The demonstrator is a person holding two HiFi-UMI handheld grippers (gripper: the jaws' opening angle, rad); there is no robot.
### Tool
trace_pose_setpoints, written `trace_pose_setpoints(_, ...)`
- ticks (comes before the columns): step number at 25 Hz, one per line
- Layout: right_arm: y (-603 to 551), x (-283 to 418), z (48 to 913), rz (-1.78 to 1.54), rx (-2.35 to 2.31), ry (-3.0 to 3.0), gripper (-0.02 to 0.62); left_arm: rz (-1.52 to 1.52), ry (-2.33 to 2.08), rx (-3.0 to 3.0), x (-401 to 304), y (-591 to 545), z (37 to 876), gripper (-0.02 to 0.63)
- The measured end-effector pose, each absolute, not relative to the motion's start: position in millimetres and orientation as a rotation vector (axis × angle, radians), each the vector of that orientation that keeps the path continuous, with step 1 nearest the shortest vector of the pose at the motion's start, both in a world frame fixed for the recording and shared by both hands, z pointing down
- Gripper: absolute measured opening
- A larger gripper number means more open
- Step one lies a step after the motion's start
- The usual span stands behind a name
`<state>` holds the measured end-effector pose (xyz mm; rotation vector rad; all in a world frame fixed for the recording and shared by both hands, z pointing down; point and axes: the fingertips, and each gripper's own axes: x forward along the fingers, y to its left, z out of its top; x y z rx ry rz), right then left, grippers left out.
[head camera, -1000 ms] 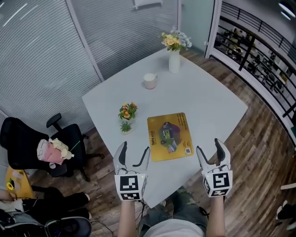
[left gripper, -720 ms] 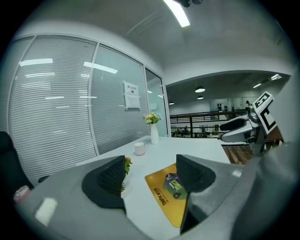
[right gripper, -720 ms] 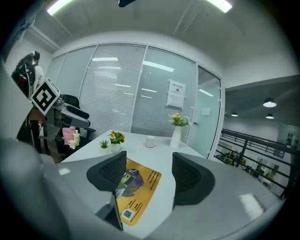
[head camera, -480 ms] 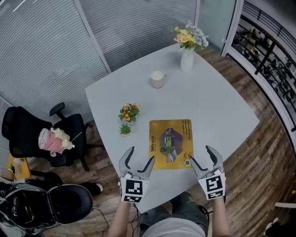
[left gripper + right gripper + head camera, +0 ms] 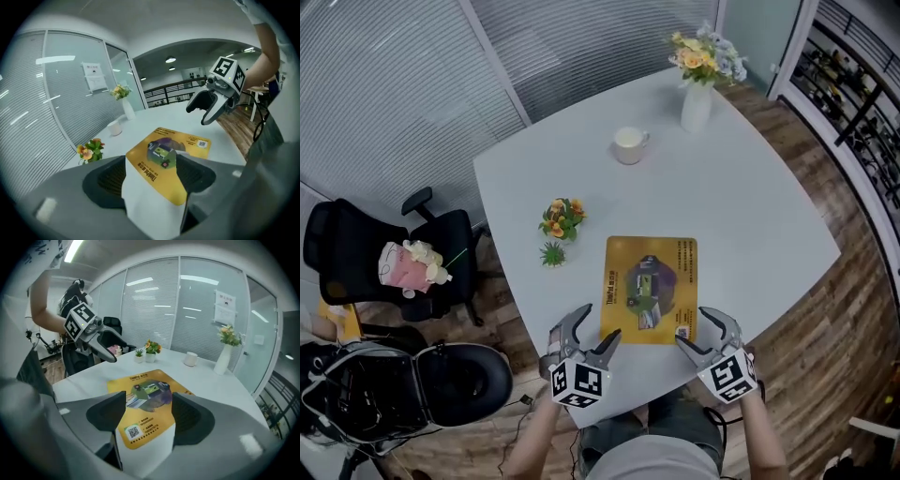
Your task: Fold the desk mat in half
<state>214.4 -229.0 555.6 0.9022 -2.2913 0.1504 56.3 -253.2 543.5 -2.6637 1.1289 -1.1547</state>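
White table [image 5: 741, 206] fills the middle of a glass-walled office, carrying a cup [image 5: 628, 145], a vase of flowers [image 5: 697, 101] and two small potted plants [image 5: 558, 230]. Our desk mat [image 5: 650, 281] lies flat and unfolded close to the table's near edge. Over the last second we have brought both grippers forward onto it. The left gripper [image 5: 592, 333] now sits at the mat's near left corner and the right gripper [image 5: 701, 334] at its near right corner. Both sets of fingers stand wide apart and hold nothing, and each gripper view frames its corner between them. We judge the fold not yet begun. The approach looks complete, so next comes closing on that near edge and lifting it toward the far side.
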Motion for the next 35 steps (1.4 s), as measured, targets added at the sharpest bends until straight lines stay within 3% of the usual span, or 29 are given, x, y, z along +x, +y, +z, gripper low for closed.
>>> trace_pose_setpoints(18,-188,217,646,0.142,0.34,-2.155,0.327,-1.514,0.551,-2.624,69,-227,633,0.351)
trace_pose_setpoints(35,-193,222,671,0.181,0.214,-2.115,0.298,-1.676,0.265,-2.541,72,-216,664,0.384)
